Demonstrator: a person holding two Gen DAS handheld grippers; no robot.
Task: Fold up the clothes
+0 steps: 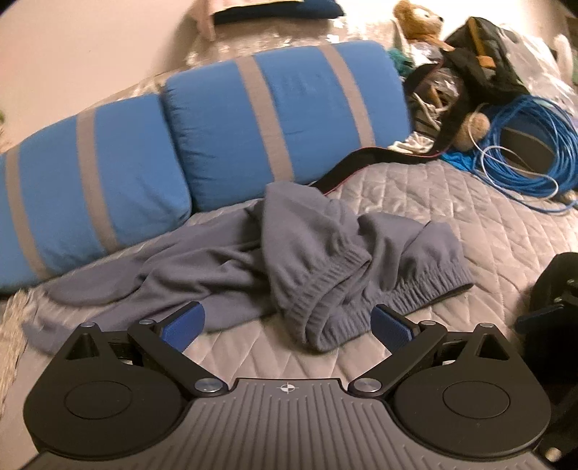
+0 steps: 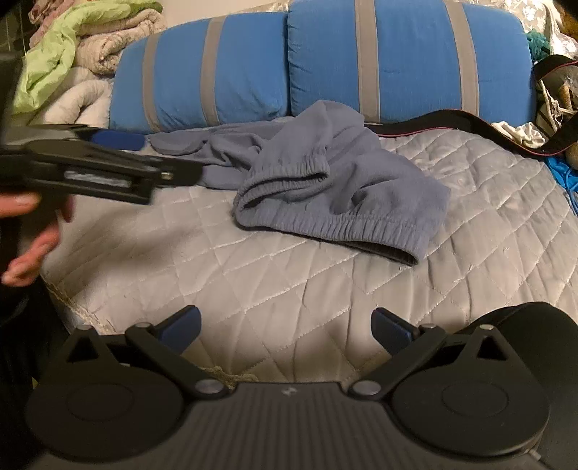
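Two grippers, both spread wide, both empty: left gripper [image 1: 287, 325] low over the quilt [image 1: 451, 217], right gripper [image 2: 285, 327] at the near edge. At 12 o'clock, one crumpled grey sweatpants [image 2: 325, 180], waistband nearest. Beyond, two blue pillows [image 2: 397, 61]. At 2 o'clock, one blue cable coil [image 1: 527, 144], one teddy [image 1: 419, 18].

No readable text, labels, brands or numbers appear on anything here.
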